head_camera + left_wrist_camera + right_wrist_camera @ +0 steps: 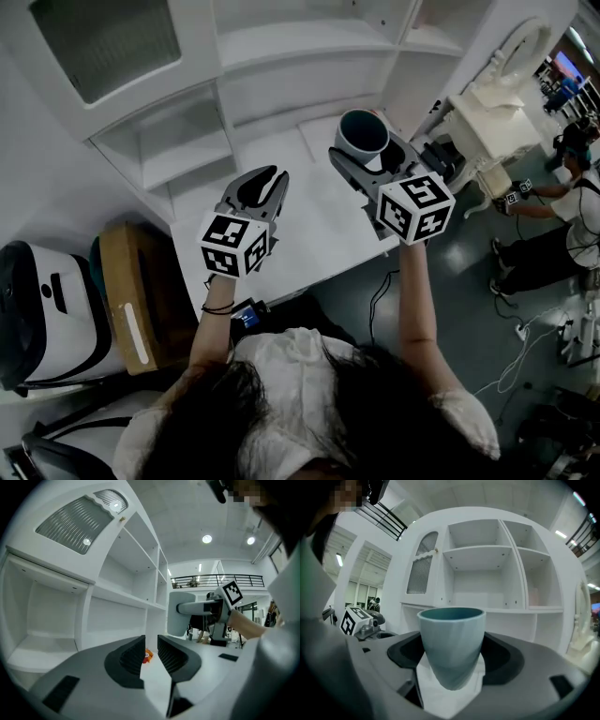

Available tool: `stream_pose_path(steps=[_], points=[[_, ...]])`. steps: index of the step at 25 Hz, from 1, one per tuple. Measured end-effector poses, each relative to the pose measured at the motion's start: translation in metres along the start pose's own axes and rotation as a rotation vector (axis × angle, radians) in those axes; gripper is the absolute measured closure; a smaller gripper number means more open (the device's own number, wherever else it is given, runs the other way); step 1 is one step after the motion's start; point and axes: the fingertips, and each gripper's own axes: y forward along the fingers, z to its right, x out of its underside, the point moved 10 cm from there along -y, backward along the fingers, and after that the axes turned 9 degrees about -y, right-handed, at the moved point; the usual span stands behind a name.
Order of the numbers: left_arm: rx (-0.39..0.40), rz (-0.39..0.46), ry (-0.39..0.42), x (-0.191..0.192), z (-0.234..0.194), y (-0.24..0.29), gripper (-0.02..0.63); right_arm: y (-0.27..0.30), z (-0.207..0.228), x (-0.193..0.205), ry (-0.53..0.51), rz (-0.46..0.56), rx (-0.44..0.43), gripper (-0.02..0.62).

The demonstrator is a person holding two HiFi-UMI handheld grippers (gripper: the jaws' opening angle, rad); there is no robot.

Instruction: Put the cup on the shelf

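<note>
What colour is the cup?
The cup is pale blue-grey, teal inside; right gripper view shows it best.

A tiny orange thing (147, 655) beyond the left gripper (150, 645) is unidentifiable.

Cup (451, 644) blue-grey; shelf (487, 550) white; fingers (171, 656) dark grey.

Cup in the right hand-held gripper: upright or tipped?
Upright. In the right gripper view the cup has its rim level and facing up, its lower body clamped by the right hand-held gripper.
</note>
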Motion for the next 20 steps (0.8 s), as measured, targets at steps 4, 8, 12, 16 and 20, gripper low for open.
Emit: stream_pose_path(steps=[4, 8, 12, 16, 20], points=[[-0.037, 0.029, 0.007, -0.009, 0.001, 0.018, 0.515, 0.024, 0.04, -0.035, -0.034, 0.057, -0.067, 0.238], [-0.099, 0.057, 0.008, -0.017, -0.006, 0.033, 0.515, 0.056, 0.08, -0.071, -0.049, 0.109, -0.13, 0.236], [-0.15, 0.069, 0.012, -0.021, -0.011, 0.042, 0.515, 0.084, 0.111, -0.105, -0.064, 0.125, -0.198, 0.236], [-0.189, 0.078, 0.021, -0.023, -0.012, 0.046, 0.515, 0.122, 0.134, -0.131, -0.058, 0.133, -0.248, 0.236], [-0.218, 0.083, 0.023, -0.024, -0.011, 0.048, 0.515, 0.166, 0.144, -0.149, 0.009, 0.132, -0.328, 0.238]])
